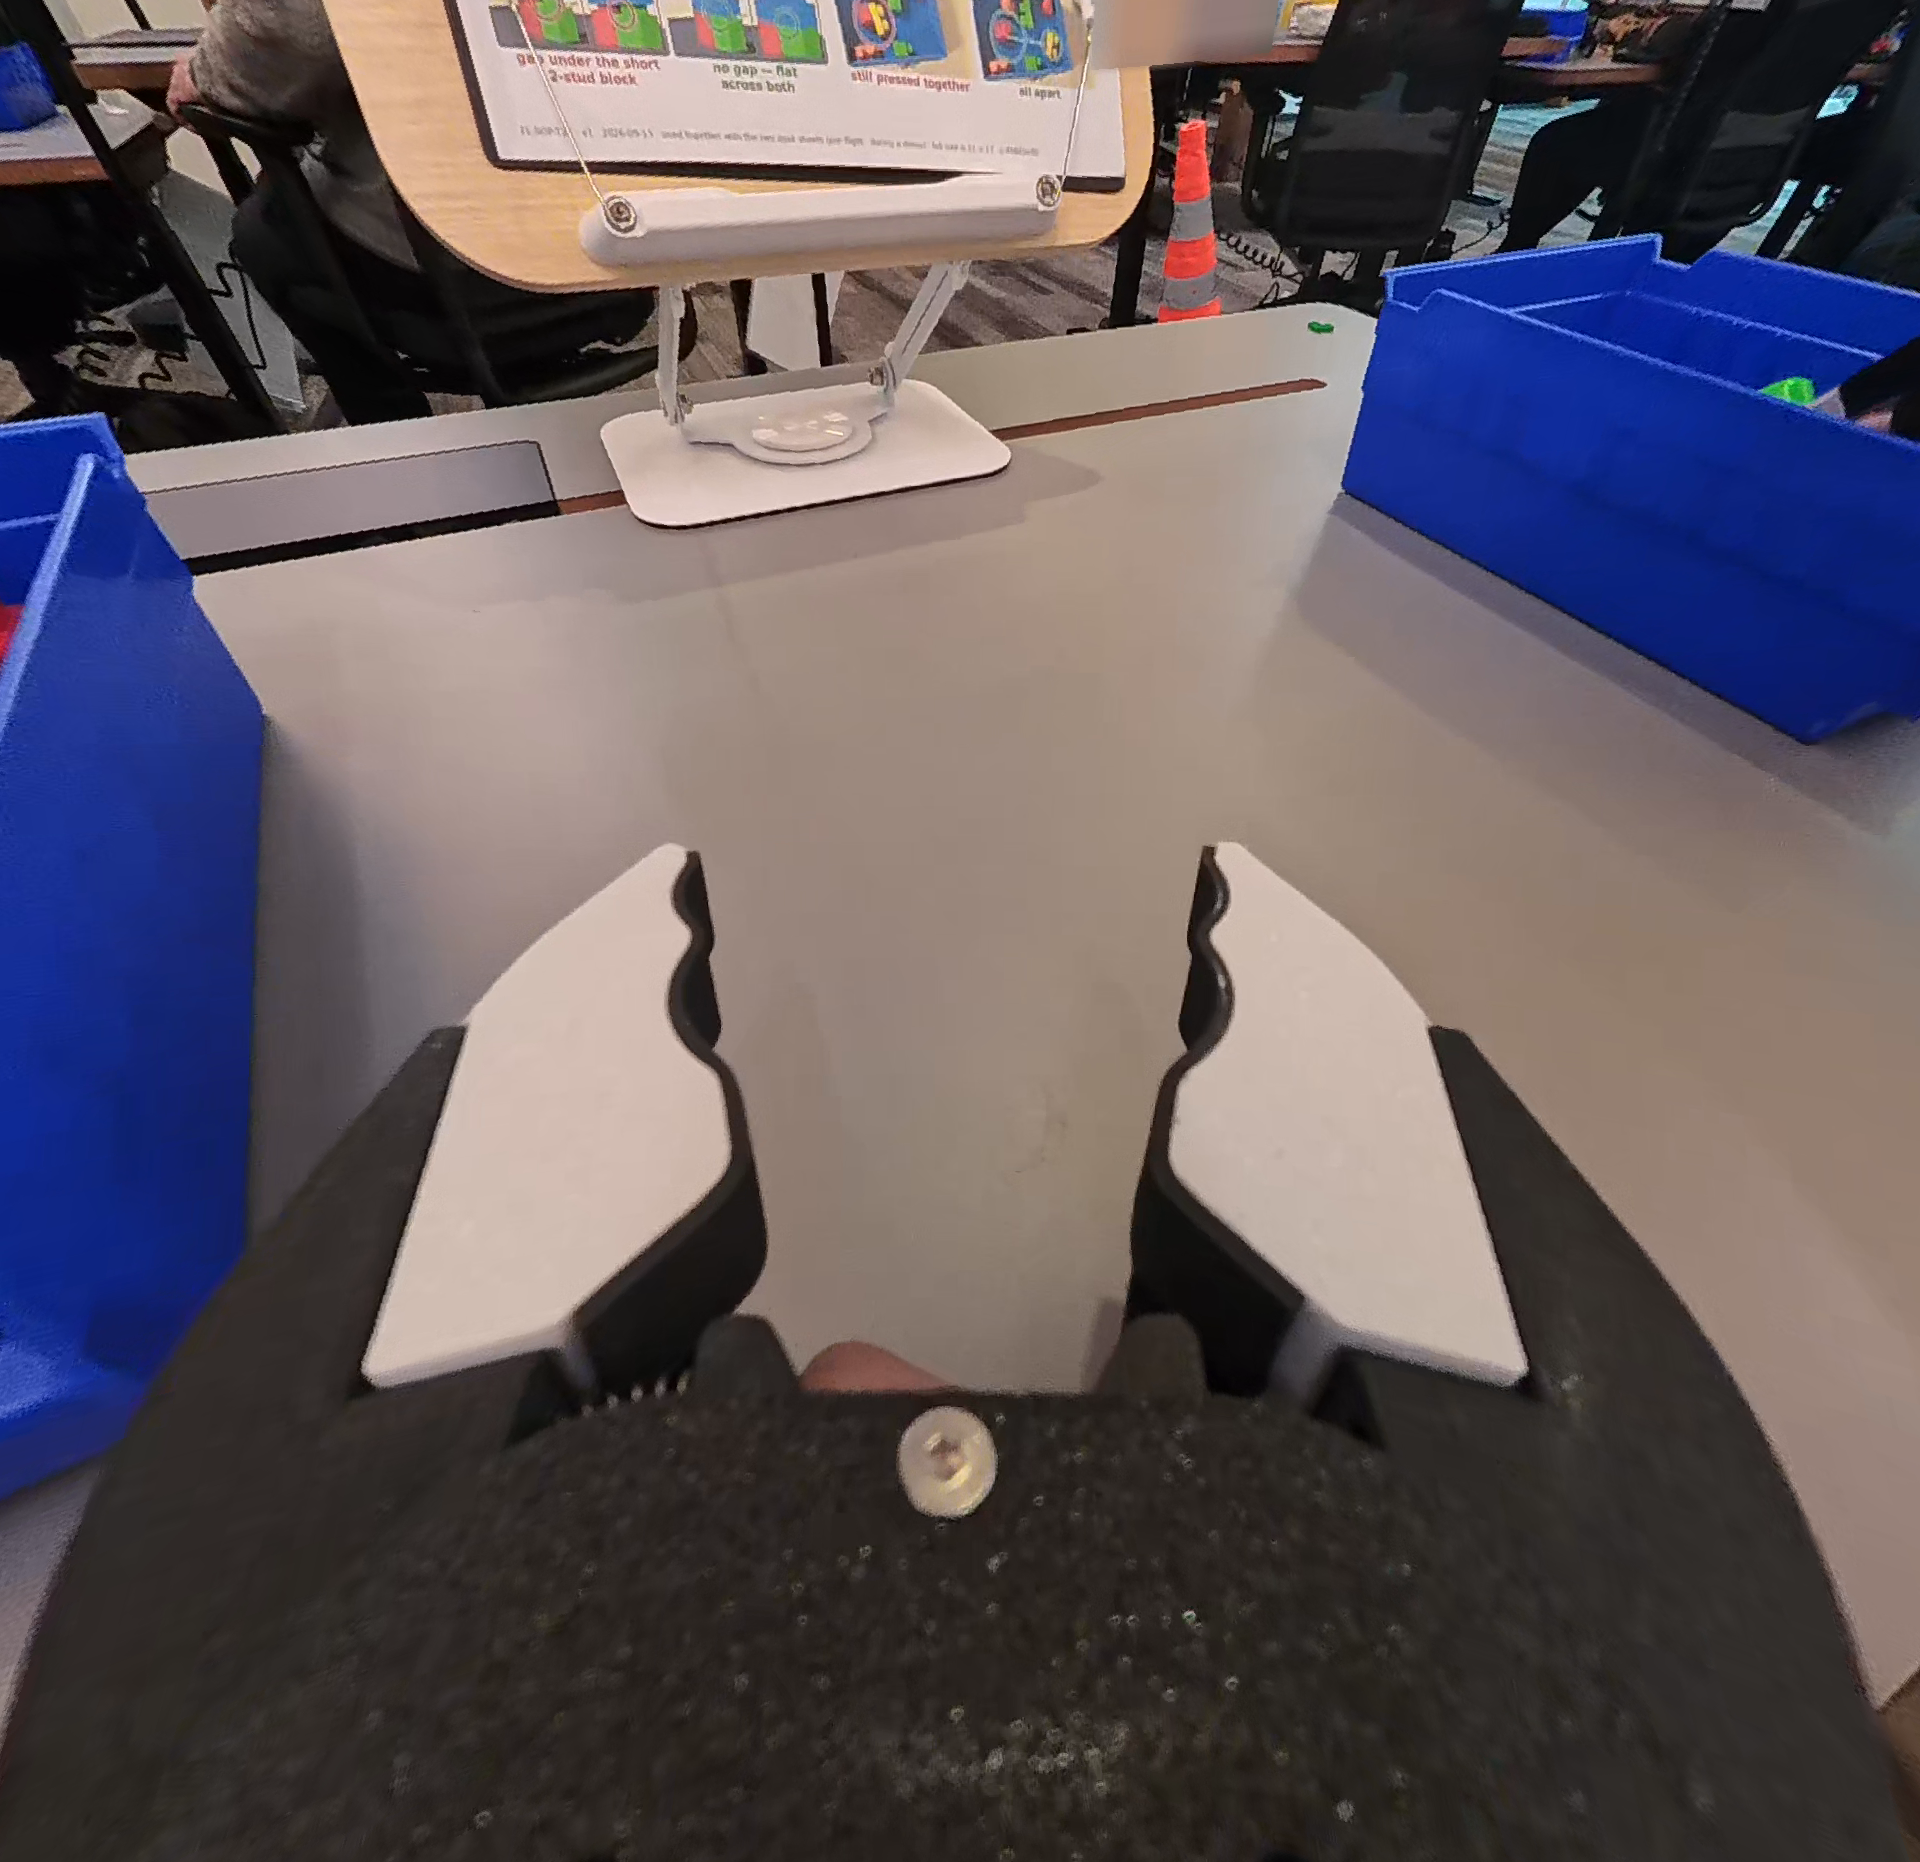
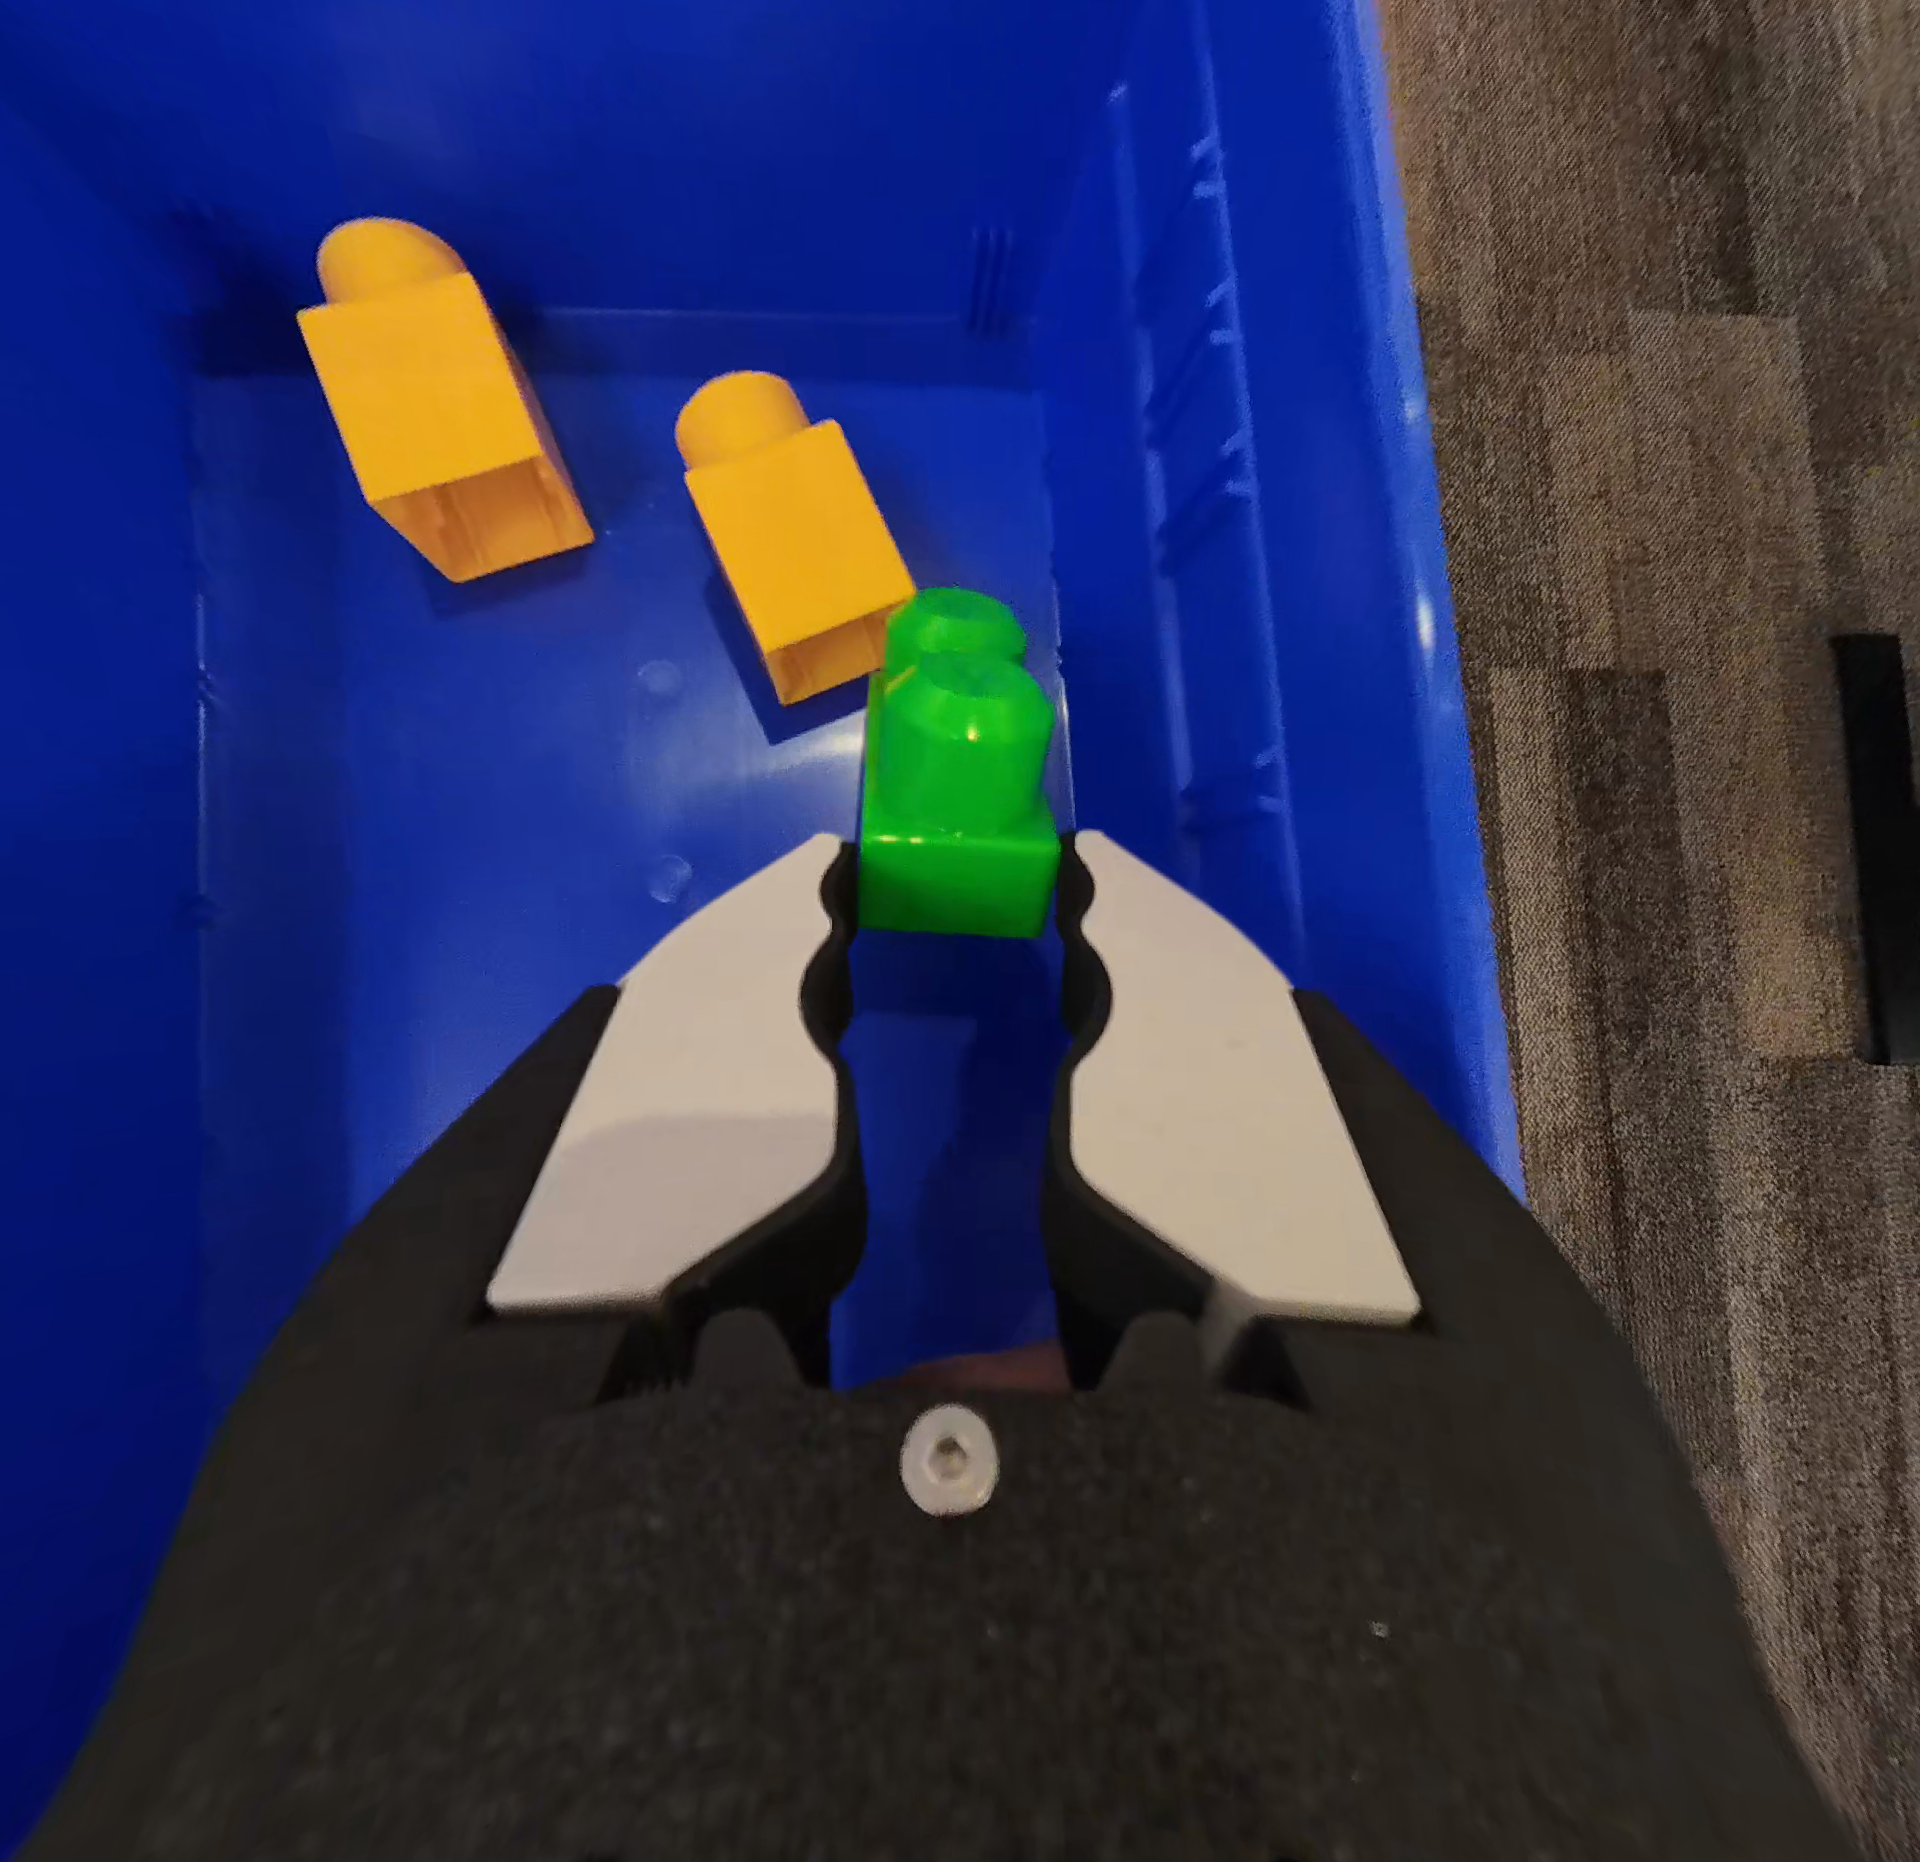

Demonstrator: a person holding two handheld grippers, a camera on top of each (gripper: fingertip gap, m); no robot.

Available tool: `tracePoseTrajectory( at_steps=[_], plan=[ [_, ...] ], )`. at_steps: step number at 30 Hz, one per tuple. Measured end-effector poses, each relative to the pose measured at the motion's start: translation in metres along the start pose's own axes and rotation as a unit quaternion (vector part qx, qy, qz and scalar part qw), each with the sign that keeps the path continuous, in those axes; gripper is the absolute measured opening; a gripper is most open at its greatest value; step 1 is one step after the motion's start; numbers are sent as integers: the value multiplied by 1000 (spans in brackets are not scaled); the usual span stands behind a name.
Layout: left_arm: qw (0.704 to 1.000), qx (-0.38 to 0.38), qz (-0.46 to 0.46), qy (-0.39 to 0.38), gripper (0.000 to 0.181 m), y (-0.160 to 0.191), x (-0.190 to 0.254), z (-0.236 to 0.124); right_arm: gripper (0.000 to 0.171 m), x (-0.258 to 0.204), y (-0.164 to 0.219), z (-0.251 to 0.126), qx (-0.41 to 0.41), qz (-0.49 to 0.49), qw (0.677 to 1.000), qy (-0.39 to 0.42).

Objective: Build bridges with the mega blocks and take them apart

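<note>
In the right wrist view my right gripper (image 2: 954, 877) is down inside a blue bin (image 2: 1340, 669). Its fingertips press on both sides of the near end of a green two-stud block (image 2: 951, 804), which stands studs up by the bin's right wall. Two yellow one-stud blocks (image 2: 436, 410) (image 2: 795, 534) lie on their sides on the bin floor beyond it. In the left wrist view my left gripper (image 1: 951, 867) is open and empty above the bare grey table (image 1: 935, 690). A bit of green block (image 1: 1789, 391) shows in the right blue bin (image 1: 1610, 493).
A second blue bin (image 1: 114, 877) with something red inside stands at the table's left edge. A wooden stand (image 1: 800, 212) with an instruction sheet stands at the back centre. An orange cone (image 1: 1190, 233) and chairs are beyond the table. Carpet (image 2: 1662, 565) lies right of the bin. There is about 55 cm between the tips of the two grippers.
</note>
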State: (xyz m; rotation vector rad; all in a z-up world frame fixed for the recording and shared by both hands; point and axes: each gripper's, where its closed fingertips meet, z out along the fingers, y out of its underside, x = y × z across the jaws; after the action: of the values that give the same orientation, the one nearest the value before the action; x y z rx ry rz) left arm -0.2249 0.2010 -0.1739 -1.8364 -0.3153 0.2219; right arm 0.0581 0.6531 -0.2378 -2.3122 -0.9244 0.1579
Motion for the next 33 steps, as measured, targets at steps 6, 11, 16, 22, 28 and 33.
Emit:
tracePoseTrajectory(
  at_steps=[6, 11, 16, 22, 28, 33],
  plan=[
    [1000, -1, 0, 9, 87, 0, 5, -1, 50, -3, 2, -4, -6, -6, 1000, -4],
    [1000, -3, 2, 8, 87, -3, 4, -1, 58, -19, -24, -59, 88, -31, 996, -6],
    [1000, 7, 3, -17, 88, -14, -11, -3, 61, -91, -51, -196, 322, -75, 942, -45],
    [999, 8, -15, -35, 89, -17, -21, -5, 66, -190, 7, -238, 439, -91, 892, -54],
    [999, -4, -28, -42, 89, -2, -14, -8, 72, -265, 75, -190, 397, -80, 908, -103],
    [998, -11, -37, -49, 89, 6, -13, -13, 73, -275, 78, -184, 380, -84, 911, -136]
  ],
)
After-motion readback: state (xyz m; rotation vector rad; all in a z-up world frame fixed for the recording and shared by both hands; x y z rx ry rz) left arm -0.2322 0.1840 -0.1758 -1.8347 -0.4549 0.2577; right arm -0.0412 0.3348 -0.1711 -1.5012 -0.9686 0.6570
